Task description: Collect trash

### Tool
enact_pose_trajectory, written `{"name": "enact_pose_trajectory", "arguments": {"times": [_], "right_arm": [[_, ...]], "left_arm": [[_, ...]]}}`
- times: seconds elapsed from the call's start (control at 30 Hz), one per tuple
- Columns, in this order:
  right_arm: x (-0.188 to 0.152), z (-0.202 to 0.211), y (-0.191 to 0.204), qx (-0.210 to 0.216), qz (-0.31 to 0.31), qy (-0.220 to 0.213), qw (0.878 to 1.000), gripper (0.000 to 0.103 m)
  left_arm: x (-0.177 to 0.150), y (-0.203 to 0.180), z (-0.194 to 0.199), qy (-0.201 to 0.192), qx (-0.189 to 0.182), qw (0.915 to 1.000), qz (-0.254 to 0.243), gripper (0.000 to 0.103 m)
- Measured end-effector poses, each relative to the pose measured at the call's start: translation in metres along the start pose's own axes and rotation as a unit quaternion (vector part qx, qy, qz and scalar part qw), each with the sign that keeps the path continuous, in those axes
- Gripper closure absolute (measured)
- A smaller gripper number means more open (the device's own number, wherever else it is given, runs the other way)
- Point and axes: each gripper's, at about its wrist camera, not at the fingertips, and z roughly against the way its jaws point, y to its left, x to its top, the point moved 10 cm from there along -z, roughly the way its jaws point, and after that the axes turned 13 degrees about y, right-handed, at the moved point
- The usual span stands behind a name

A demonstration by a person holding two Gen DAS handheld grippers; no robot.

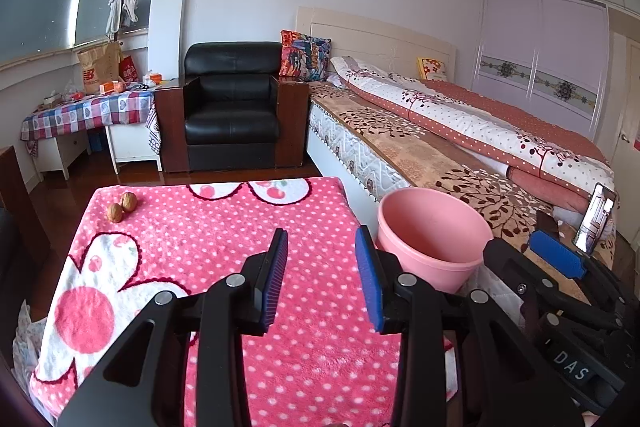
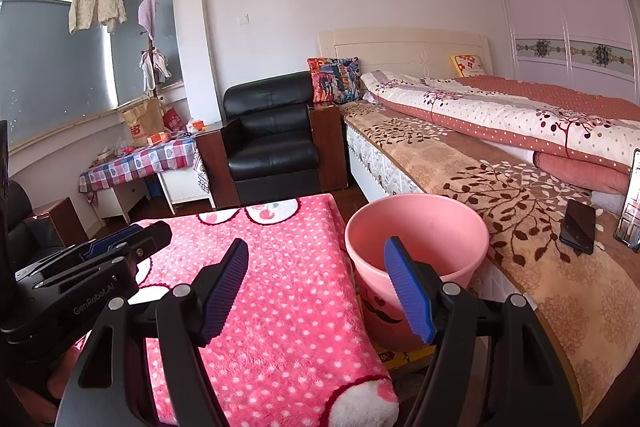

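- The left gripper (image 1: 322, 279) hung over the pink polka-dot blanket (image 1: 192, 251), jaws apart, nothing between the blue pads.
- Two walnuts (image 1: 122, 206) sat touching each other near the blanket's far left corner, well apart from both grippers.
- The pink bucket (image 1: 430, 227) stood just off the blanket's right edge, between it and the bed (image 1: 440, 131); it looked empty inside.
- The right gripper (image 2: 316, 287) was spread wide and held nothing, its left pad over the blanket, its right pad in front of the bucket's rim.
- In the right wrist view the left gripper showed at the left edge, over the blanket.
- A dark phone (image 2: 578, 227) lay flat on the bed's leaf-patterned cover.
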Motion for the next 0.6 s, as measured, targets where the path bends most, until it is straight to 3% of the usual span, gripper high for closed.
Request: {"name": "enact_pose_trajectory", "arguments": {"times": [0.6], "right_arm": [[-0.008,-0.013,-0.009,0.006,-0.008,0.007,1.0,0.033]], "left_arm": [[-0.004,-0.011,-0.014,0.01,0.0,0.9999,-0.013,0.068]]}}
